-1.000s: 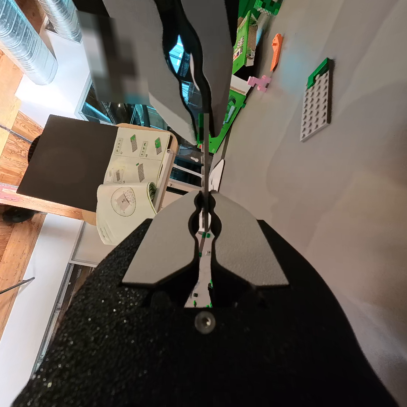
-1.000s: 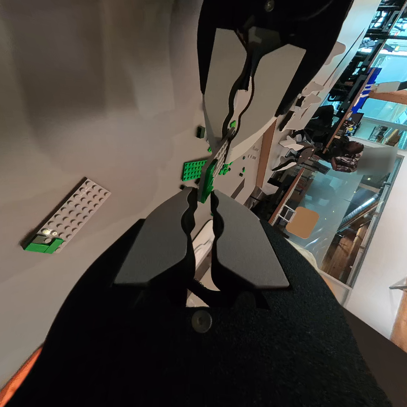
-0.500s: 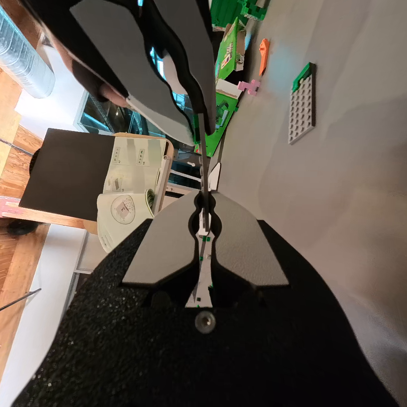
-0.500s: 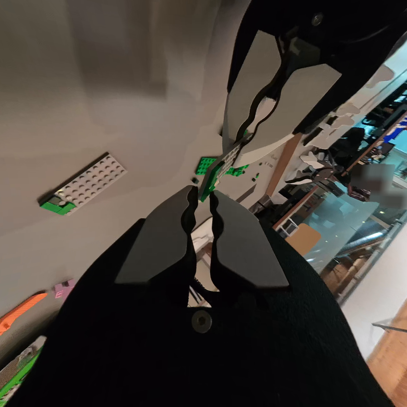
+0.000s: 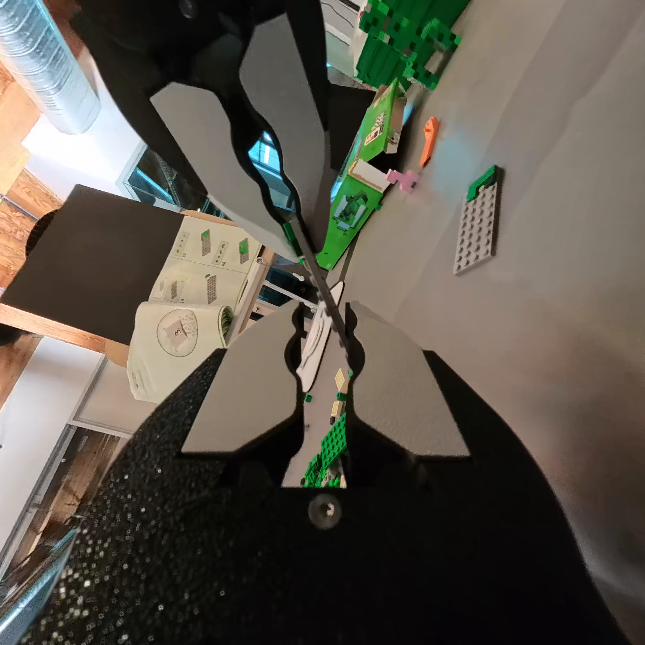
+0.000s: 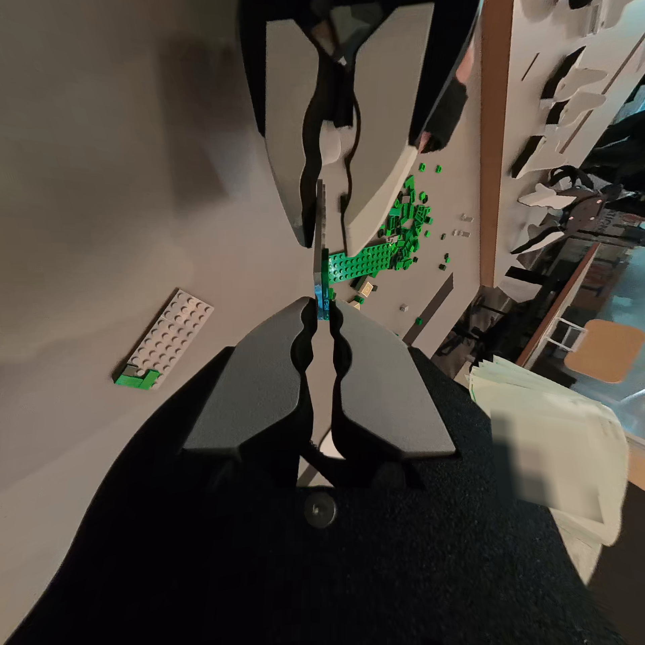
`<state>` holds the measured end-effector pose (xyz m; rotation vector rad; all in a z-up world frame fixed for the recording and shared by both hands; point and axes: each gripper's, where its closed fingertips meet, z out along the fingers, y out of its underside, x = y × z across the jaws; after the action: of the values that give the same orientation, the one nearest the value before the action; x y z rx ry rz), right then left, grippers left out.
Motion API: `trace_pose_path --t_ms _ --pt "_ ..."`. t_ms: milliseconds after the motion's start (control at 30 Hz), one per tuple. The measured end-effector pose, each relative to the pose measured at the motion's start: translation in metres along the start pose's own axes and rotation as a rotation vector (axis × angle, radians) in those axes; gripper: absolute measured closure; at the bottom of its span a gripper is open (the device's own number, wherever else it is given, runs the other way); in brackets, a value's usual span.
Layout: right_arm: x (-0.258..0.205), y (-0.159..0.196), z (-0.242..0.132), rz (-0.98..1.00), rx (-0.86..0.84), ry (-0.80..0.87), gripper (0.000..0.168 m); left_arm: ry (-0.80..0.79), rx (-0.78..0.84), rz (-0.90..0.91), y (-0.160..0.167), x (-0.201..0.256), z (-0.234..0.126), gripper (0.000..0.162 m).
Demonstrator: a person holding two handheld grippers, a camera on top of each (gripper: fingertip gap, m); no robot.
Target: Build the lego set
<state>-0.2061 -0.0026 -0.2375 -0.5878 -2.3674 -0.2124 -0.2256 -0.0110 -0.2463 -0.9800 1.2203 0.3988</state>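
A grey Lego plate with a green piece at one end is held in the air, seen edge-on in both views. My right gripper is shut on its green end; it shows at the top of the left wrist view. My left gripper is open, its jaws standing either side of the plate's other end, which still rests against one finger. It shows at the top of the right wrist view. A second grey plate with a green corner piece lies flat on the grey table.
A pile of small green bricks and a green plate lie on the table beyond the grippers. An open instruction booklet, a green box, an orange brick separator, a pink piece and a green build lie along the table's edge.
My left gripper has opened and let go of the grey plate. My right gripper still grips the plate's green end. Both views have swung round, and the brick pile has come into sight.
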Motion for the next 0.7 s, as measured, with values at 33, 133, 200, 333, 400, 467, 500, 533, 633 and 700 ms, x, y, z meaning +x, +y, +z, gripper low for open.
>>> trace_pose_path --t_ms 33,133,200,333,400,467,500,533,633,700 --pt "-0.0005 -0.0005 0.0004 -0.005 0.003 0.005 0.162 0.011 0.002 -0.009 -0.0002 0.0011 0.0 0.142" --pt "-0.001 -0.002 -0.0003 0.016 0.026 0.005 0.161 0.002 0.013 -0.005 -0.0012 -0.0011 -0.0018 0.156" --pt "-0.0018 -0.0049 -0.0025 0.056 0.06 -0.007 0.158 0.002 0.032 -0.043 -0.0032 -0.0057 -0.0038 0.158" --pt "-0.0032 -0.0073 -0.0037 0.055 0.086 -0.007 0.157 0.022 0.044 -0.063 -0.0044 -0.006 -0.0053 0.159" --pt "-0.0044 -0.007 -0.0029 0.037 0.086 0.0 0.157 0.032 0.042 -0.069 -0.0043 -0.0048 -0.005 0.159" --pt "-0.0035 -0.0066 -0.0024 0.006 0.079 0.028 0.156 0.04 0.041 -0.079 -0.0036 -0.0042 -0.0048 0.159" --pt "-0.0029 -0.0064 -0.0022 -0.009 0.073 0.041 0.155 0.043 0.041 -0.081 -0.0033 -0.004 -0.0048 0.159" --pt "-0.0026 -0.0065 -0.0023 -0.021 0.071 0.052 0.154 0.045 0.041 -0.083 -0.0033 -0.0038 -0.0048 0.159" --pt "-0.0036 -0.0079 -0.003 -0.053 0.076 0.066 0.155 0.051 0.045 -0.084 -0.004 -0.0029 -0.0047 0.159" --pt "-0.006 -0.0082 -0.0031 -0.092 0.071 0.067 0.157 0.061 0.047 -0.088 -0.0044 -0.0014 -0.0046 0.159"
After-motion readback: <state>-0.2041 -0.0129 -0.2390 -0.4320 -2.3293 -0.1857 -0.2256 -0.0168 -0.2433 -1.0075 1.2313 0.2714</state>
